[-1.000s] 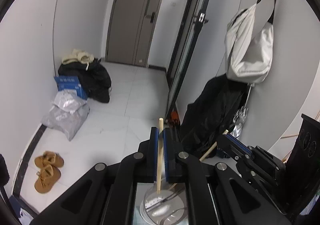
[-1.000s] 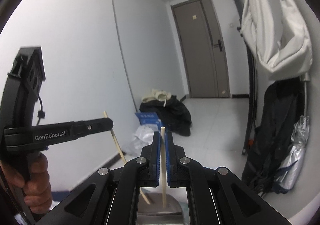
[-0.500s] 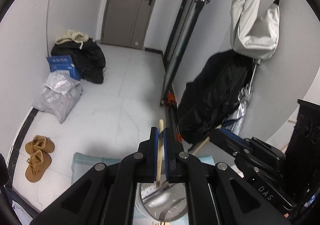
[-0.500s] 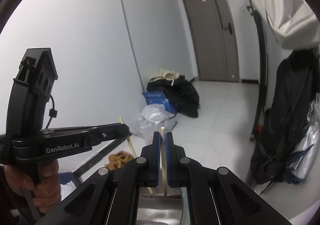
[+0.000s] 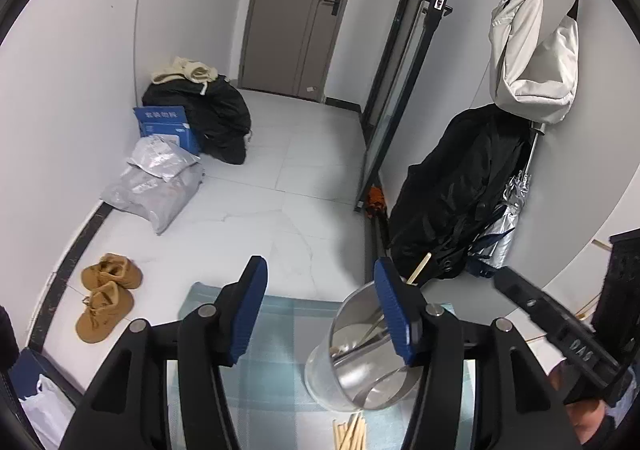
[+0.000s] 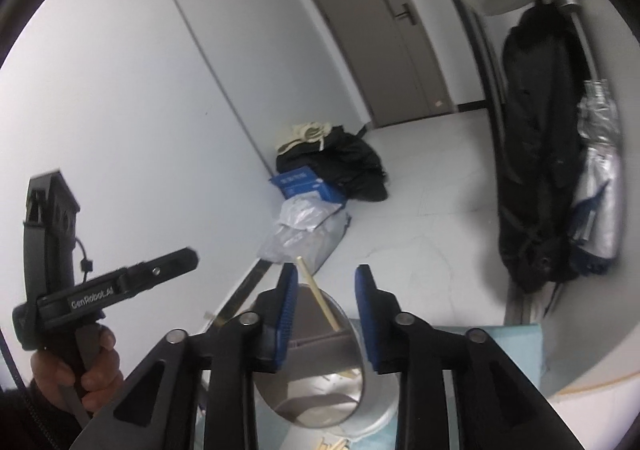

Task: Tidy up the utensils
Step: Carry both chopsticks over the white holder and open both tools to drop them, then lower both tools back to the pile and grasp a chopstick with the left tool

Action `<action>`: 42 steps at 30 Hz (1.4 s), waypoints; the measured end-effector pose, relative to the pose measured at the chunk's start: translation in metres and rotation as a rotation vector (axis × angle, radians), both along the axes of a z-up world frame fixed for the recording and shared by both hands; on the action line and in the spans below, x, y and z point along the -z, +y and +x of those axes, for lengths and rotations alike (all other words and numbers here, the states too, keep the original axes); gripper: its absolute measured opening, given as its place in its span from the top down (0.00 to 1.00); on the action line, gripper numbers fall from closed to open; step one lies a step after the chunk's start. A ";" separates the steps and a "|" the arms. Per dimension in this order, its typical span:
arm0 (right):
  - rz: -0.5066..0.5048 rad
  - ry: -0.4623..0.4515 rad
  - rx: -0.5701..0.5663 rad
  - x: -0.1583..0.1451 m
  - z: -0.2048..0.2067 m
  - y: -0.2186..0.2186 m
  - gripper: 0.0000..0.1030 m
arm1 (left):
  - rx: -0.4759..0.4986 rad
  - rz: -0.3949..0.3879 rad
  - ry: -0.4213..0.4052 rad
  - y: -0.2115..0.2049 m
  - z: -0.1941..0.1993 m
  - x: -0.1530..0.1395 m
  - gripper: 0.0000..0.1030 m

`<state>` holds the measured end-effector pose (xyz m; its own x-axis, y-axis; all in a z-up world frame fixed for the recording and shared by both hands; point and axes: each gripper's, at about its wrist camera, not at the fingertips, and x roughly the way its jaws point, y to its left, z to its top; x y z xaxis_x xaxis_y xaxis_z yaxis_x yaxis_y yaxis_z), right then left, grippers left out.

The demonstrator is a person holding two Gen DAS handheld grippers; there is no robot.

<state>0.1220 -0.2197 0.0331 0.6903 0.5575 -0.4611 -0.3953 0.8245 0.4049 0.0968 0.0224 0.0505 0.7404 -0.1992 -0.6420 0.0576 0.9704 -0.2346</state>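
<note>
A shiny metal cup [image 5: 360, 374] stands on a blue-green checked cloth [image 5: 280, 370]. My left gripper [image 5: 320, 290] hangs just above the cup's left rim; its jaws are opening and nothing is between them. A wooden chopstick [image 5: 420, 270] leans out of the cup behind the right finger. In the right wrist view my right gripper [image 6: 326, 290] is over the same cup [image 6: 320, 382], jaws opening. A chopstick [image 6: 318, 298] leans in the cup, free of the pads. Loose chopsticks [image 5: 348, 434] lie on the cloth in front of the cup.
A hand [image 6: 76, 374] holds the left gripper [image 6: 120, 286] at the left of the right wrist view. On the floor beyond the cloth are brown shoes [image 5: 108, 290] and grey parcels [image 5: 156, 185]. A black coat [image 5: 460, 201] and a white bag [image 5: 532, 61] hang on the right wall.
Both grippers were shut on an upright chopstick above the cup. They have sunk toward it and their jaws have spread, letting go; a chopstick now leans in the cup.
</note>
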 end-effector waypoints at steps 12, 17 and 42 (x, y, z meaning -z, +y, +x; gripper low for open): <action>-0.007 -0.073 0.101 -0.020 -0.057 -0.015 0.42 | -0.051 0.039 -0.029 0.007 -0.036 0.002 0.34; -0.010 -0.087 0.111 -0.021 -0.075 -0.012 0.36 | -0.082 0.022 -0.056 0.013 -0.054 0.008 0.23; -0.089 0.105 0.186 0.078 -0.133 -0.004 0.25 | 0.047 0.100 0.145 -0.011 -0.088 0.116 0.17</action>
